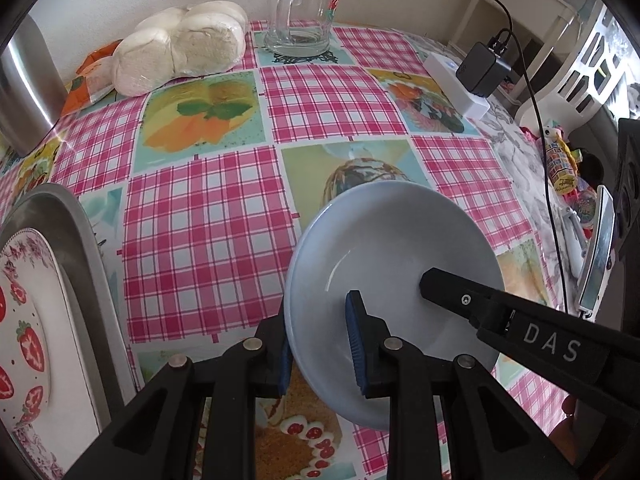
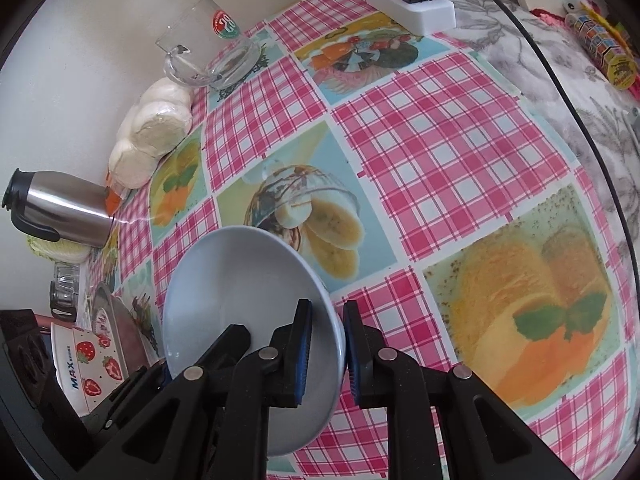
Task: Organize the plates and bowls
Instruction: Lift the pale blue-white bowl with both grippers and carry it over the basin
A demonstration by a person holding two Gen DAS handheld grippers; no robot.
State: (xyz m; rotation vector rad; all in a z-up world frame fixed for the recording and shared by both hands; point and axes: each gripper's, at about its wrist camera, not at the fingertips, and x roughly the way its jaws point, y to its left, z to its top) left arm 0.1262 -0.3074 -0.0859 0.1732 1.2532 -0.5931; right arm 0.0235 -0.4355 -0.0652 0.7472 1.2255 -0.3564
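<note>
Both grippers hold a pale blue bowl, tilted over the pink checked tablecloth. My left gripper is shut on the bowl's left rim, one blue pad inside and one outside. My right gripper is shut on the opposite rim, and its black finger reaches into the bowl in the left wrist view. A strawberry-patterned plate lies in a metal tray at the left. A strawberry-patterned bowl sits beside that tray in the right wrist view.
A glass mug, a bag of white buns and a steel flask stand along the wall. A white power strip with a black charger and its cable lie at the far right. A phone stands near the table's right edge.
</note>
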